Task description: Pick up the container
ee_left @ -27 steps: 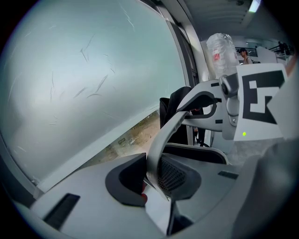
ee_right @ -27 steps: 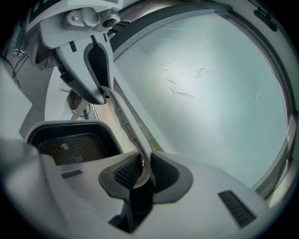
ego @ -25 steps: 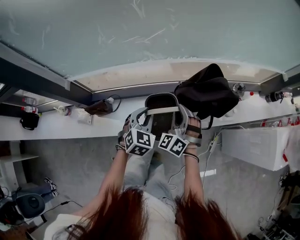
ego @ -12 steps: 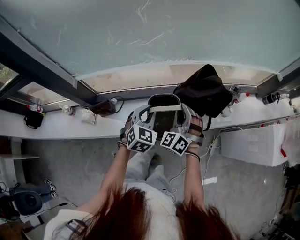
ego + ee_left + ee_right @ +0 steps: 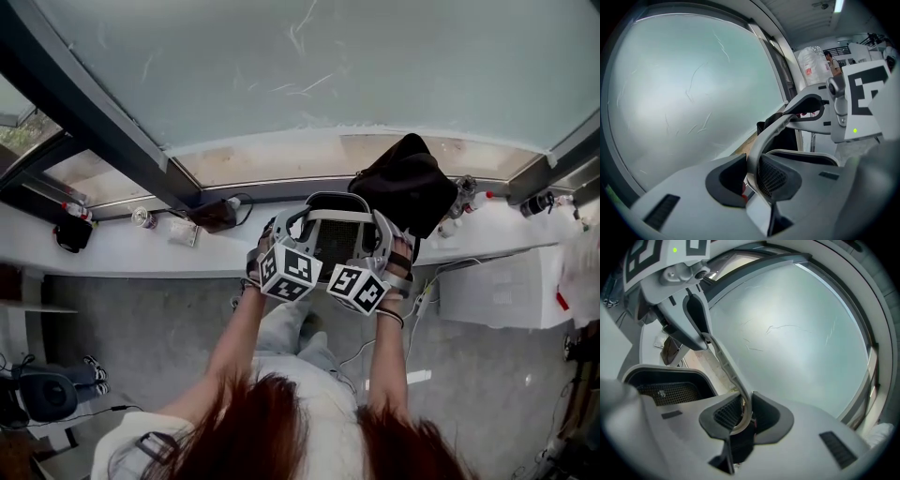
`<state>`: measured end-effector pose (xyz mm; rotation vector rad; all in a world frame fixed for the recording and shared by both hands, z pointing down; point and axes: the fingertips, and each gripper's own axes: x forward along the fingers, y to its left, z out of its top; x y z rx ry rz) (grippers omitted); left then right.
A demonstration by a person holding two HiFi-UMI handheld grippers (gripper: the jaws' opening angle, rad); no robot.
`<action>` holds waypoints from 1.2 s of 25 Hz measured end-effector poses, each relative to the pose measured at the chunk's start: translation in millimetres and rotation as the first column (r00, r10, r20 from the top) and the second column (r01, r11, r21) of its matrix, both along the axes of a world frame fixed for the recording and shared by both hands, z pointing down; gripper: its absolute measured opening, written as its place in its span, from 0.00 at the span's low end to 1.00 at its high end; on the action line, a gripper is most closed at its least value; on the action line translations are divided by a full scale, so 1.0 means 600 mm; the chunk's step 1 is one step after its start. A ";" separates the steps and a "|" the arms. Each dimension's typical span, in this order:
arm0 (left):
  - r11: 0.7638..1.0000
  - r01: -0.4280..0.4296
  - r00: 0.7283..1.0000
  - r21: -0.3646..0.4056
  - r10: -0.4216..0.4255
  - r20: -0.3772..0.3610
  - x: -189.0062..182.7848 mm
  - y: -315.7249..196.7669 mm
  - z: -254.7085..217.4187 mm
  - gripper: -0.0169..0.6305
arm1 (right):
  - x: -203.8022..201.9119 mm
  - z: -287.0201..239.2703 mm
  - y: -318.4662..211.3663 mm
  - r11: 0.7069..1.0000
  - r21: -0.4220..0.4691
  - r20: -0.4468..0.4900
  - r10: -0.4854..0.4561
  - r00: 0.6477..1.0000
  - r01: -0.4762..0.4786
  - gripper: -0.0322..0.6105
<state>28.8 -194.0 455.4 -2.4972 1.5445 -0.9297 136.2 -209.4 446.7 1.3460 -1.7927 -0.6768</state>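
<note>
The container [image 5: 336,236] is a grey basket with a dark mesh inside and an arched grey handle [image 5: 336,217]. It hangs in front of the person, over the white ledge's edge. My left gripper [image 5: 282,229] is shut on the handle's left end, and the handle [image 5: 761,140] runs between its pads. My right gripper [image 5: 380,231] is shut on the right end, with the thin handle strip [image 5: 725,366] pinched between its pads. The basket's rim [image 5: 806,156] and mesh [image 5: 665,391] show below the jaws.
A black bag [image 5: 409,184] lies on the white ledge [image 5: 141,255] just right of the container. Small bottles [image 5: 142,217] and a brown item [image 5: 214,214] sit to the left, more bottles [image 5: 466,186] to the right. A large window pane [image 5: 309,66] lies beyond. A white box [image 5: 492,289] stands lower right.
Both grippers keep the same hold on the handle. The head view has swung a little, so the container and bag sit slightly to the right in it.
</note>
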 end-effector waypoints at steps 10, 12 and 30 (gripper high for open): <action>0.997 -0.023 1.000 0.073 0.023 0.002 0.013 0.025 -0.066 0.15 | 0.015 -0.063 0.042 0.998 0.054 0.041 0.025 0.999 -0.028 0.17; 0.995 -0.025 1.000 0.093 0.025 -0.004 0.019 0.029 -0.083 0.15 | 0.020 -0.080 0.049 0.997 0.068 0.059 0.031 0.998 -0.035 0.17; 0.973 -0.056 0.997 0.223 0.065 -0.031 0.039 0.068 -0.210 0.15 | 0.042 -0.206 0.108 0.980 0.181 0.119 0.059 0.991 -0.080 0.18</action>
